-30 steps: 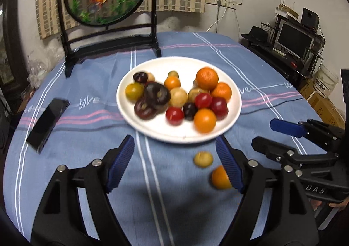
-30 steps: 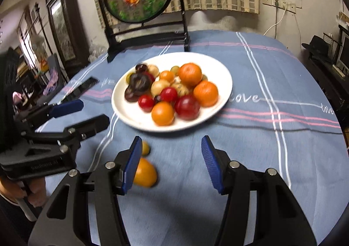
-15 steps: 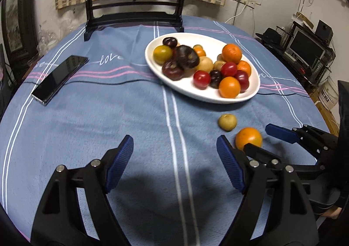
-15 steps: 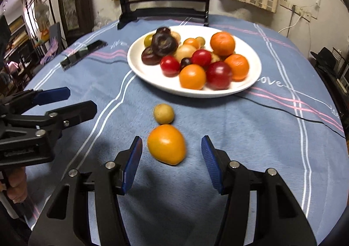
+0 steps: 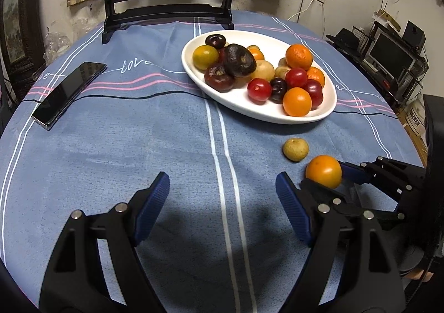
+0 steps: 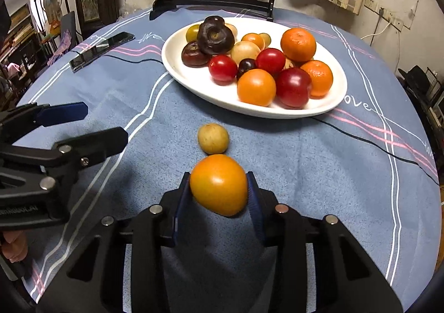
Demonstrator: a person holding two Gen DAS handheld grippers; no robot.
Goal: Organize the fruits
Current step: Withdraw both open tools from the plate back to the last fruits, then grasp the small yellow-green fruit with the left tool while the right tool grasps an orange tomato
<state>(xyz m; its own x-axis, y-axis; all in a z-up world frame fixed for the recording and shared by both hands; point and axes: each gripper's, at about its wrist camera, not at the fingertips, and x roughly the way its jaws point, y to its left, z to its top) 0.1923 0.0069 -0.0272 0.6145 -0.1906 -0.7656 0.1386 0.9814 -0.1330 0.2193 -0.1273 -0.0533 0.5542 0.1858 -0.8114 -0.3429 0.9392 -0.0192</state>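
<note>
A white oval plate holds several fruits: oranges, red and dark ones. On the blue cloth in front of it lie a small yellowish fruit and an orange fruit. My right gripper is closing its jaws, and both blue pads touch the sides of the orange fruit, which rests on the cloth. My left gripper stands open over bare cloth to the left, holding nothing.
A black phone lies at the left of the table. A thin black cable runs across the cloth under the plate. A black stand with a round screen sits at the far edge. Shelves and monitors stand off to the right.
My right gripper came down around the orange fruit, and its jaws closed from wide apart onto it. The left gripper sank toward the cloth, still open.
</note>
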